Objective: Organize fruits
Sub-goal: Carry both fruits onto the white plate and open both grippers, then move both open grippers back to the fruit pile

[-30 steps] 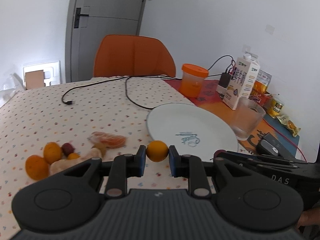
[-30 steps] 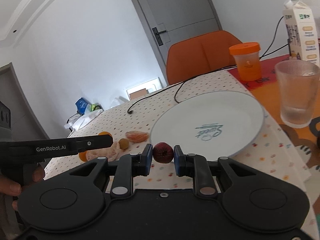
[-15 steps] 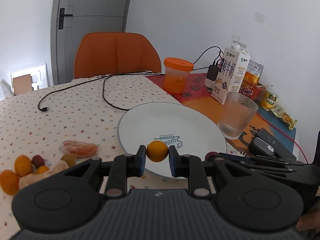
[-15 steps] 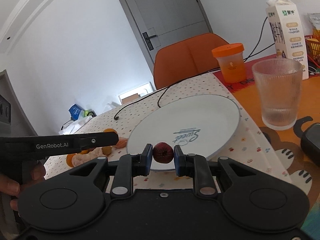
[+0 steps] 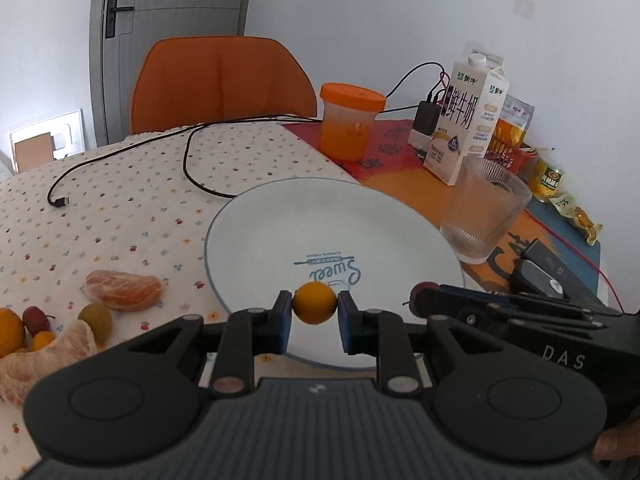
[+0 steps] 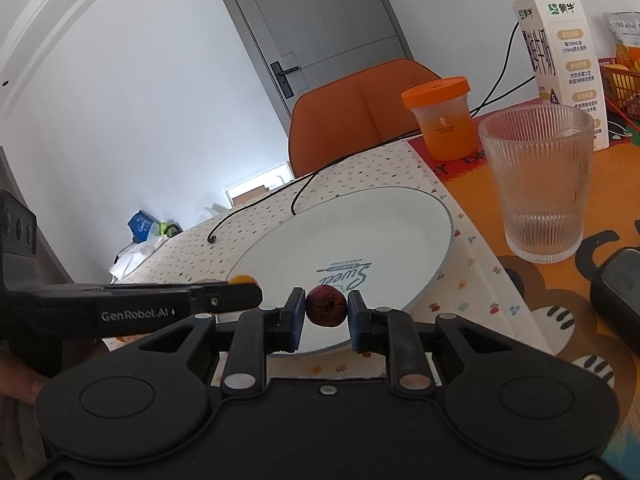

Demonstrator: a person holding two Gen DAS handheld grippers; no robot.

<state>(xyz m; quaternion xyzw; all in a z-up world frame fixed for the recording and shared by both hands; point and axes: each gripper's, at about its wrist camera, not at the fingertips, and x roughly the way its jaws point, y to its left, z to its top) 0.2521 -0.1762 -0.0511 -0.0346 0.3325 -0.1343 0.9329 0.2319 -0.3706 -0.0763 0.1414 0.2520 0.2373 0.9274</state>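
Observation:
My left gripper (image 5: 314, 309) is shut on a small orange fruit (image 5: 314, 303), held just above the near rim of the white plate (image 5: 280, 216). My right gripper (image 6: 326, 311) is shut on a small dark red fruit (image 6: 326, 305), also over the plate's (image 6: 360, 224) near edge. Each gripper shows in the other's view: the right one (image 5: 424, 298) with its red fruit (image 5: 420, 289) low on the right, the left one (image 6: 240, 294) with its orange fruit (image 6: 241, 279) on the left. Loose fruit lies left of the plate: a peeled mandarin piece (image 5: 124, 291), a green fruit (image 5: 95, 318), a red one (image 5: 35, 316), small oranges (image 5: 10, 332).
A ribbed glass (image 5: 482, 210) stands right beside the plate, with an orange-lidded jar (image 5: 350, 126), a milk carton (image 5: 466, 114) and a charger with a black cable (image 5: 188, 156) behind. A dark device (image 5: 548, 276) lies at the right. An orange chair (image 5: 220, 80) stands at the far side.
Both grippers have moved forward and slightly down over the plate's near rim, each still holding its fruit. The loose fruit pile has slid toward the left edge of the left wrist view.

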